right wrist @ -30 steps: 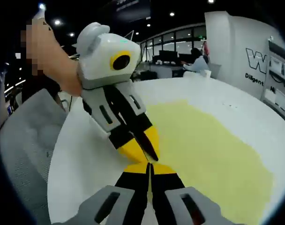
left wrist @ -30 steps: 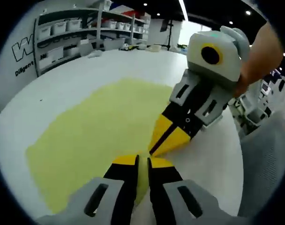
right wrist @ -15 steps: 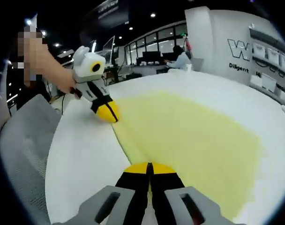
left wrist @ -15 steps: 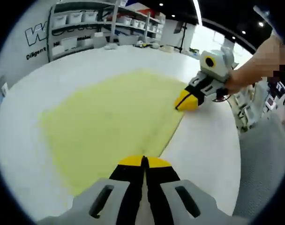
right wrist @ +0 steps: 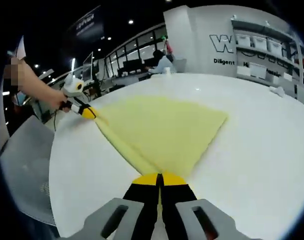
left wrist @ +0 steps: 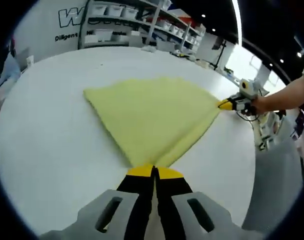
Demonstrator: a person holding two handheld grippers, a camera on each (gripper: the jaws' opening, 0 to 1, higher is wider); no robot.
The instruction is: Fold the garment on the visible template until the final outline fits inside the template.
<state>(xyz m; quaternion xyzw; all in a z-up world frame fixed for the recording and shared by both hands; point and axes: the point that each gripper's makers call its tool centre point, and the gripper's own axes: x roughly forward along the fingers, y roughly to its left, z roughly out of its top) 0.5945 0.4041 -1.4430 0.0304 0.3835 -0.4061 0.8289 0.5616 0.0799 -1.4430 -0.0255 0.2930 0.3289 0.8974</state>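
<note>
Change since a second ago: the two grippers, then almost tip to tip at the near edge of the cloth, now stand well apart, and the yellow garment (left wrist: pixel 152 117) is drawn taut between them.
Left gripper (left wrist: pixel 154 171): bottom centre of the left gripper view, jaws pressed together on one corner of the garment.
Right gripper (right wrist: pixel 159 178): bottom centre of the right gripper view, jaws pinched on the opposite corner; in the left gripper view it appears small at the right edge, held in a person's hand (left wrist: pixel 264 103).
Garment's look: pale yellow, plain, lying flat as a wide triangle, with a thicker doubled edge running straight between the two pinched corners.
Garment's place: centre of the round white table (left wrist: pixel 52 135), its free corner pointing to the upper left in the left gripper view.
Backdrop: storage shelves (left wrist: pixel 127 20) with bins at the top of the left gripper view; a grey chair (right wrist: pixel 24 170) at the left of the right gripper view.
</note>
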